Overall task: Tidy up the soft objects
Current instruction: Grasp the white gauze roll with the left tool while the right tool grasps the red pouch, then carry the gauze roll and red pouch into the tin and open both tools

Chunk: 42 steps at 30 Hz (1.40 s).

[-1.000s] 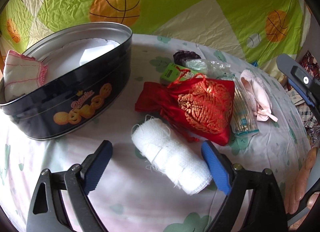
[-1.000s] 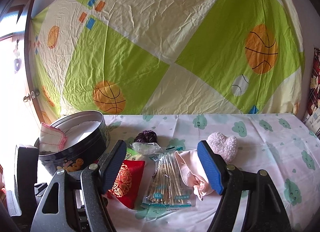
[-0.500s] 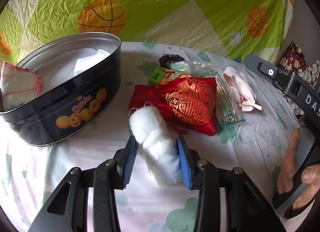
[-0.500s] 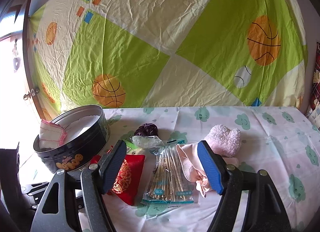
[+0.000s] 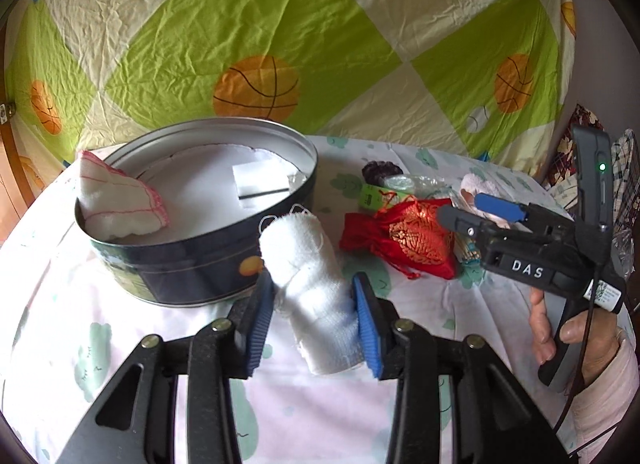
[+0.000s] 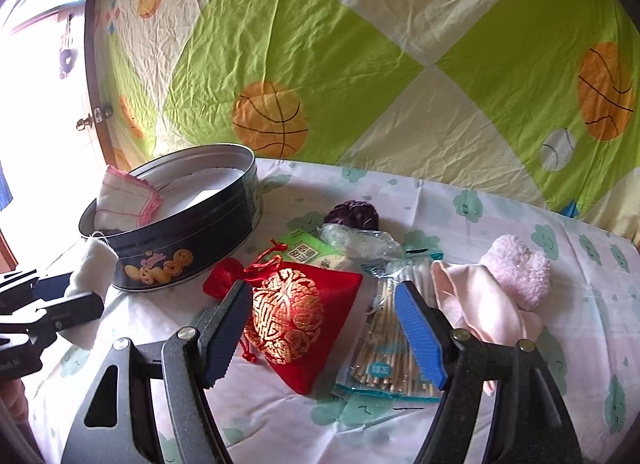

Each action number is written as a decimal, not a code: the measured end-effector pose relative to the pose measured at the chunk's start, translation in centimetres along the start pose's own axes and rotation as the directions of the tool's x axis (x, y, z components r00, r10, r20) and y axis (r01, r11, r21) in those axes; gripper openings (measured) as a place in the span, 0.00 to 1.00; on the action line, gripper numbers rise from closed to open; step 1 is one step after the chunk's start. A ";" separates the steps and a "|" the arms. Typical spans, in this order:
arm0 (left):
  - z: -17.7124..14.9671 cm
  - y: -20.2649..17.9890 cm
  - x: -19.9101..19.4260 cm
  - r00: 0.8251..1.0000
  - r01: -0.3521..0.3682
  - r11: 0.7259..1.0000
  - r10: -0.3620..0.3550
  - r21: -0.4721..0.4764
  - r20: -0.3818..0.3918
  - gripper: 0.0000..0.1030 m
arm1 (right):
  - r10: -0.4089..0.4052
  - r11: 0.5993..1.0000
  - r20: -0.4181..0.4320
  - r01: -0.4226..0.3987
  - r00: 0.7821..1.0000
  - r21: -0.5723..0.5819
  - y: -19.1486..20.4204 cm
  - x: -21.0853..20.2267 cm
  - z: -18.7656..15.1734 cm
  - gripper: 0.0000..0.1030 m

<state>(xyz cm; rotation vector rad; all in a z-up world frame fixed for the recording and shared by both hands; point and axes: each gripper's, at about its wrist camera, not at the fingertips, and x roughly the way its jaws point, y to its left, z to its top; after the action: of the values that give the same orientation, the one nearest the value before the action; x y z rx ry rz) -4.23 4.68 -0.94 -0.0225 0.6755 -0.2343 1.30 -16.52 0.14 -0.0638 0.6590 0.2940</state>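
Note:
My left gripper (image 5: pixel 316 324) is shut on a rolled white gauze cloth (image 5: pixel 312 284) and holds it lifted, just in front of the black cookie tin (image 5: pixel 192 264). A white cloth with pink edging (image 5: pixel 120 204) lies inside the tin at its left rim. My right gripper (image 6: pixel 324 328) is open, its fingers either side of a red embroidered pouch (image 6: pixel 296 312) on the table. It also shows in the left wrist view (image 5: pixel 500 216), above the pouch (image 5: pixel 404 240). A pink cloth (image 6: pixel 476 304) and a fluffy pink sock (image 6: pixel 520 268) lie to the right.
A clear bag of sticks (image 6: pixel 384 352), a green packet (image 6: pixel 308 248), a crumpled plastic bag (image 6: pixel 356 240) and a dark purple bundle (image 6: pixel 352 216) lie behind the pouch. A green and cream basketball sheet (image 6: pixel 320 44) hangs behind the table.
My left gripper closed on the white gauze roll and lifted it toward the tin. My right gripper moved left and down over the red pouch, still open.

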 end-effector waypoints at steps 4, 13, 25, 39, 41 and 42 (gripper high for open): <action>0.4 1.4 -0.5 1.000 0.001 1.000 0.000 -0.031 0.017 0.37 | 0.025 1.000 -0.069 -0.026 0.997 -0.016 0.7 1.8 0.3 0.73; 0.3 2.8 -0.1 1.000 0.002 0.998 -0.002 -0.064 0.005 0.38 | 0.012 0.992 -0.245 -0.041 0.970 -0.117 2.9 5.4 -0.3 0.69; 0.2 4.5 -0.7 1.000 0.020 0.996 -0.018 -0.089 0.026 0.37 | -0.015 0.994 -0.173 -0.005 0.985 -0.114 4.1 3.0 -0.7 0.18; 2.9 8.5 -1.7 0.991 0.021 0.992 -0.004 -0.126 0.135 0.37 | 0.045 0.997 0.202 -0.055 0.978 0.046 8.1 -3.7 3.5 0.18; 3.6 9.3 -1.6 0.990 0.015 0.991 0.003 -0.130 0.143 0.37 | 0.060 0.995 0.216 -0.075 0.974 0.059 8.9 -3.3 4.1 0.18; 4.0 9.7 -1.5 0.989 0.010 0.991 0.010 -0.133 0.146 0.37 | 0.077 0.993 0.220 -0.094 0.972 0.068 9.2 -3.1 4.4 0.18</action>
<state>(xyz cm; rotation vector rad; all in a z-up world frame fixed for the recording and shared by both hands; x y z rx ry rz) -0.85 14.20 2.13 -0.1665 0.5437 -0.1848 -1.03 -7.80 5.84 0.0714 0.4557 0.3529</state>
